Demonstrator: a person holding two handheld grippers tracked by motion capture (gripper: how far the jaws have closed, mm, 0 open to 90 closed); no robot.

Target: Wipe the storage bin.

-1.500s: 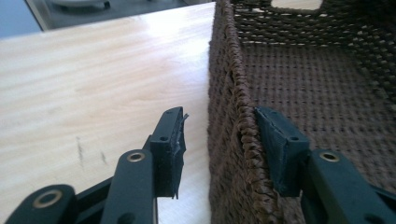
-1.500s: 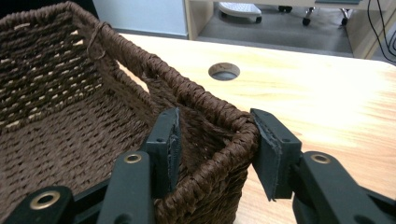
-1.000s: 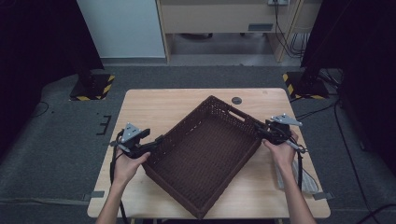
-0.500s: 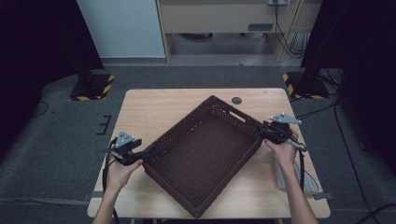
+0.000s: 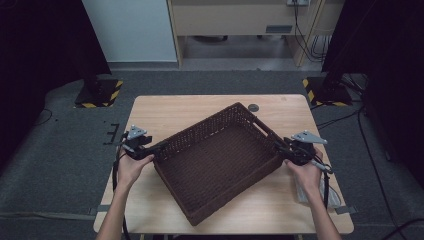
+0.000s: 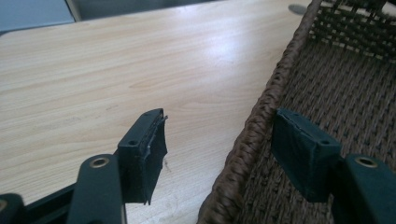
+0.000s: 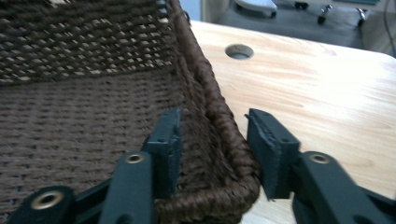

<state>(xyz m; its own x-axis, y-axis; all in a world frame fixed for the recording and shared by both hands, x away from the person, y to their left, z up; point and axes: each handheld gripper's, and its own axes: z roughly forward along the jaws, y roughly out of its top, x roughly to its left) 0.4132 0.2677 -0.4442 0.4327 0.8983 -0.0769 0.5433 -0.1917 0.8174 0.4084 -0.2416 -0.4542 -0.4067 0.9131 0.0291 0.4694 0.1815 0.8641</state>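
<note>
- Basket [image 5: 217, 162]: a dark brown woven rectangular tray on the light wooden tabletop [image 5: 165, 112], near its middle; nothing lies inside it.
- Orientation: the basket sits turned diagonally. In the high view its long axis runs from the near left to the far right, with one corner toward the person and the opposite corner close to a round grommet hole [image 5: 253, 107].
- Left tool [image 5: 152, 149]: held in the person's left hand [image 5: 129, 170] at the basket's left corner. In the left gripper view the jaws stand wide apart, one pad [image 6: 144, 154] over bare wood outside, the other [image 6: 303, 151] inside the basket, the braided rim [image 6: 254, 140] between them and ungripped.
- Right tool [image 5: 281, 150]: held in the right hand [image 5: 306, 175] at the basket's right end. In the right gripper view its jaws straddle the rim [image 7: 219, 121], partly open, not visibly clamping it.
- Open room: bare tabletop lies along the far left side and the near right corner; the table edges border grey floor [image 5: 60, 165].
</note>
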